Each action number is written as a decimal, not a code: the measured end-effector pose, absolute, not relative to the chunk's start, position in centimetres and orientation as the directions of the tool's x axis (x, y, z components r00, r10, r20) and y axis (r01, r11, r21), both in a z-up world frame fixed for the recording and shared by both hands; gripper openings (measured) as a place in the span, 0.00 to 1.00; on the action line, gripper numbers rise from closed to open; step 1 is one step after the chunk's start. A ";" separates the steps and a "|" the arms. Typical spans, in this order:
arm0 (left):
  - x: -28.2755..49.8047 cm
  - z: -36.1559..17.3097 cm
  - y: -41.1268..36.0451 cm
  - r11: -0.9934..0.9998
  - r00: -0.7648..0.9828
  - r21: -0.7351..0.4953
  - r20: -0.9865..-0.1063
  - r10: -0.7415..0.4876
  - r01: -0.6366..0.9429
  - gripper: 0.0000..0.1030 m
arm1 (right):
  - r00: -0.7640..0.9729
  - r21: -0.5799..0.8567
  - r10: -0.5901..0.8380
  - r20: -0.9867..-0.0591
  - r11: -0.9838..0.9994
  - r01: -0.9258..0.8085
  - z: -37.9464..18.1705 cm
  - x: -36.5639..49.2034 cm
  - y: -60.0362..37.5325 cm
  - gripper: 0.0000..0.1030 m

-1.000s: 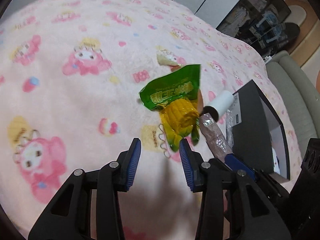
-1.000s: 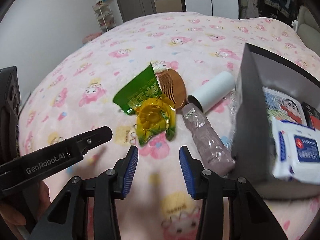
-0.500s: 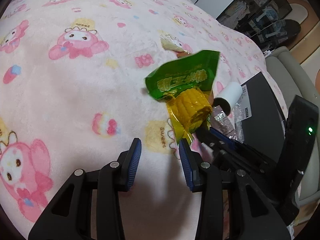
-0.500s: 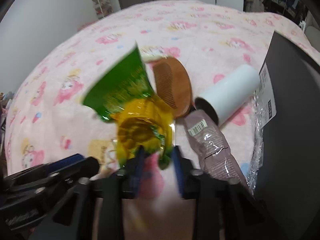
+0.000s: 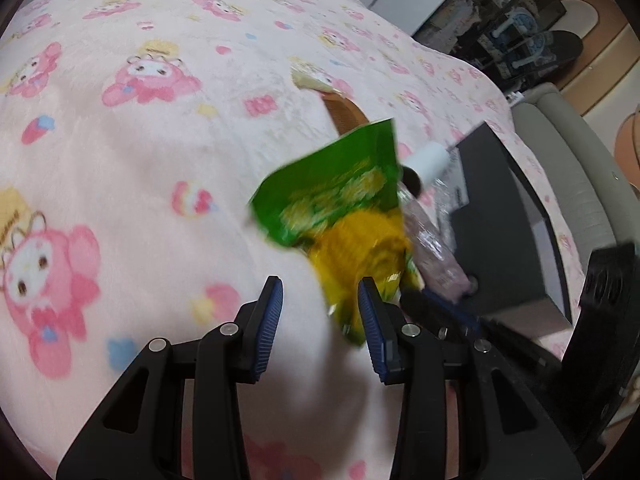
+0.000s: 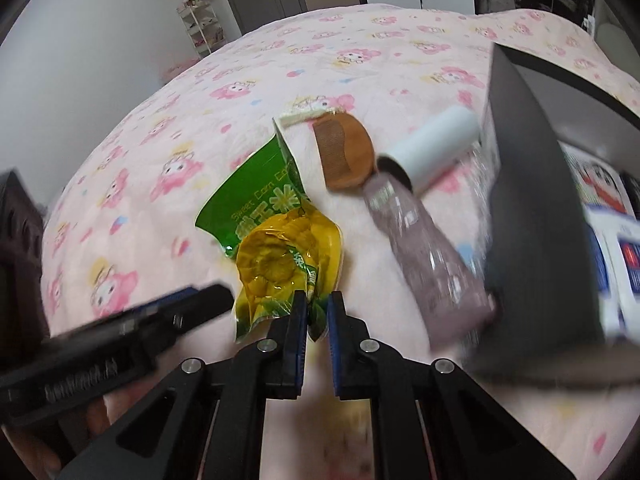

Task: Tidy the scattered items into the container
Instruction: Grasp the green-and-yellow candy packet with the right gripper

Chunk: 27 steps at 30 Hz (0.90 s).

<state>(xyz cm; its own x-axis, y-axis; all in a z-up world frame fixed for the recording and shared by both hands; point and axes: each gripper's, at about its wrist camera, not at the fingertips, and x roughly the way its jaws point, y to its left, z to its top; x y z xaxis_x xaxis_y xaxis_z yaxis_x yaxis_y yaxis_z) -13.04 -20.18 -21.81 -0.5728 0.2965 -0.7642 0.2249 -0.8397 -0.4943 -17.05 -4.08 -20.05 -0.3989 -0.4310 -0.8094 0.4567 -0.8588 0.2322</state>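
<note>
The right gripper (image 6: 317,312) has its fingers pinched on the lower edge of the corn packet (image 6: 280,248), which looks lifted off the bed (image 6: 280,60) in the blurred left view. The left gripper (image 5: 320,312) hangs beside it with fingers spread and nothing between them.

The box (image 6: 532,184) stands open at the right, and it already holds a white wipes pack (image 6: 616,264) and a printed pack (image 6: 592,176) behind it. So part of the tidying shows as done.

Outside the box there lie the comb (image 6: 346,152), the white roll (image 6: 432,148) and the pink bottle (image 6: 428,256), the last touching the box wall; a small cream packet (image 6: 300,117) sits just beyond the comb. By my reckoning the corn packet is the item in hand, bound for the box, with those four left on the bed after it.
</note>
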 end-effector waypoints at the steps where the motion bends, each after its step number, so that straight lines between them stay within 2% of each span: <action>1: -12.8 -21.9 -19.7 -0.840 -0.567 -0.496 -0.766 0.303 0.220 0.38 | -0.393 0.238 -0.433 -0.811 -0.858 0.455 -20.0 -16.3 -3.6 0.08; 7: -9.9 -22.2 -16.6 -0.834 -0.536 -0.522 -0.762 0.363 0.177 0.38 | -0.388 0.241 -0.427 -0.817 -0.863 0.443 -19.7 -12.7 -0.6 0.07; 9: -9.3 -22.3 -15.1 -0.822 -0.514 -0.553 -0.748 0.419 0.135 0.38 | -0.396 0.234 -0.419 -0.817 -0.869 0.436 -19.5 -12.1 0.6 0.08; 17: -8.3 -22.0 -10.3 -0.803 -0.480 -0.596 -0.709 0.516 0.016 0.41 | -0.444 0.215 -0.385 -0.809 -0.897 0.385 -18.1 -9.1 7.1 0.08; 22: -8.4 -22.0 -8.1 -0.806 -0.457 -0.592 -0.710 0.536 -0.025 0.42 | -0.440 0.263 -0.386 -0.810 -0.912 0.316 -18.9 -9.3 9.9 0.08; 27: -7.9 -21.4 -9.1 -0.840 -0.500 -0.542 -0.722 0.479 -0.021 0.46 | -0.478 0.263 -0.377 -0.794 -0.921 0.289 -18.2 -9.3 11.1 0.09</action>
<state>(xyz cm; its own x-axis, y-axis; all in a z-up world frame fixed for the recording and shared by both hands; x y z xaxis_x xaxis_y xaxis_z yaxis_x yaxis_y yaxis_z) -7.92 -9.09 -21.36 -0.4995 0.4786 -0.7221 -0.0214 -0.8401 -0.5420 -9.29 11.10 -18.17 -0.4778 -0.3765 -0.7937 0.2889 -0.9206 0.2628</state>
